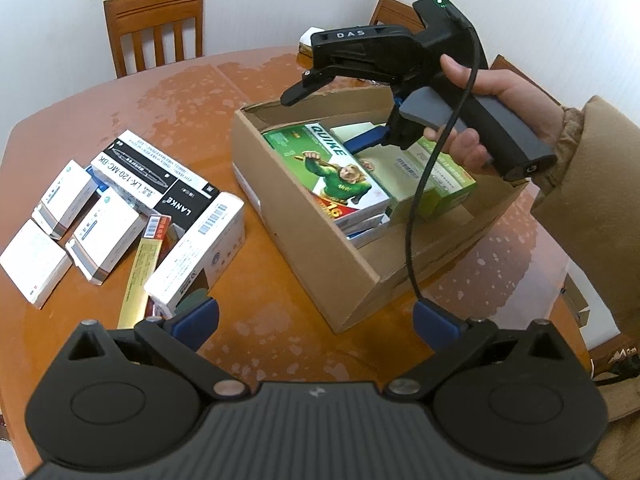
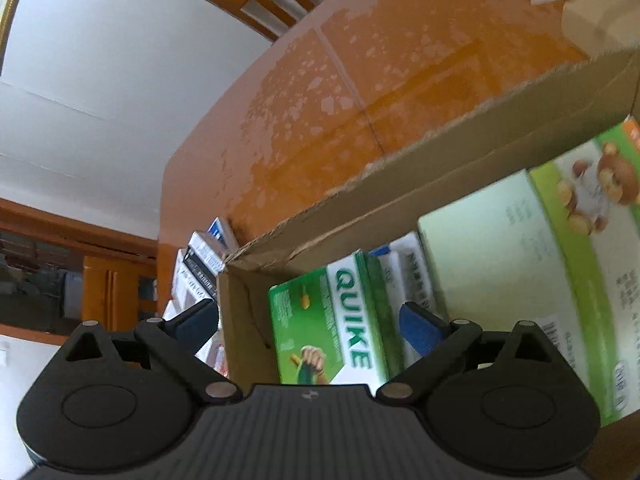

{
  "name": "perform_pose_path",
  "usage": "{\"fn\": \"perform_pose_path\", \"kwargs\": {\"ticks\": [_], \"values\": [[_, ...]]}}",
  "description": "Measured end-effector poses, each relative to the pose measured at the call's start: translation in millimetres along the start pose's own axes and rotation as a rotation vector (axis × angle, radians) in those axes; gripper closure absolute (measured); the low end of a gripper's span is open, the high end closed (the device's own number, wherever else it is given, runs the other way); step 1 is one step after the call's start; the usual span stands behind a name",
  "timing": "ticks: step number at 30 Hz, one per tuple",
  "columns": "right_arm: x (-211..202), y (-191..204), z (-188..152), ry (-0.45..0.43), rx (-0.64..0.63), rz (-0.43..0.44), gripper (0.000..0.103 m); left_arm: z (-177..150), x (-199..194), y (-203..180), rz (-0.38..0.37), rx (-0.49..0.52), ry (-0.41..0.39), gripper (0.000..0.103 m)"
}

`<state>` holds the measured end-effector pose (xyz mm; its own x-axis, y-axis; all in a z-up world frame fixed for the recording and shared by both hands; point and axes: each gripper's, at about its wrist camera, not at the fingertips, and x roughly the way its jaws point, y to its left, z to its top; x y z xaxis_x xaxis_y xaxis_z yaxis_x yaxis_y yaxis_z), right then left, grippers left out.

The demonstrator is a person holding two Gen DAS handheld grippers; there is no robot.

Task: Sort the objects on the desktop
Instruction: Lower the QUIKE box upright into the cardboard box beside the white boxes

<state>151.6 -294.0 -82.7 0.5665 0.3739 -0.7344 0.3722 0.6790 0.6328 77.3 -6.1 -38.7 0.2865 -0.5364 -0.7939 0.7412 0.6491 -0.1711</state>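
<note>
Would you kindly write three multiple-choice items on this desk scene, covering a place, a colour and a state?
1. Where does the QUIKE box lie?
A. inside the cardboard box
B. on a chair
C. among the white boxes

2. What colour is the end of the LANKE box that bears the name?
A. red
B. black
C. yellow

3. How is the left gripper?
A. shut on a white box
B. shut on a cable
C. open, holding nothing

Answers: 1 A, it rests between the carton's walls. 2 B, white letters sit on black. 3 C, its blue pads stand apart over bare table.
</note>
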Motion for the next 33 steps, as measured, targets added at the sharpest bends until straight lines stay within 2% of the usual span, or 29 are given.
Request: {"fn": "perform_pose_path", "kwargs": {"ticks": [6,17,25,29,33], "values": [[6,-4,2,0.024,-0.016,-0.015,0.001,4,5,-4,0.001,0.000,0.004,0.000],[20,4,10,0.044,-0.023,0.040,0.001,4,5,-4,0.018,-0.021,0.005,0.000],[-23,4,-13,0.032,-0.028,0.031,0.001,4,4,-1,0.015,-0.029,-0.007,0.000],[-43,-5,-31,0.089,0.003,0.046,0.001,5,3,-2,0.006,-0.019,-0.014,0.000],[-42,-10,-47,0.188,0.055,0.140,0.000,6,4,-4,0.000,-0.007,-0.015,0.000]]}}
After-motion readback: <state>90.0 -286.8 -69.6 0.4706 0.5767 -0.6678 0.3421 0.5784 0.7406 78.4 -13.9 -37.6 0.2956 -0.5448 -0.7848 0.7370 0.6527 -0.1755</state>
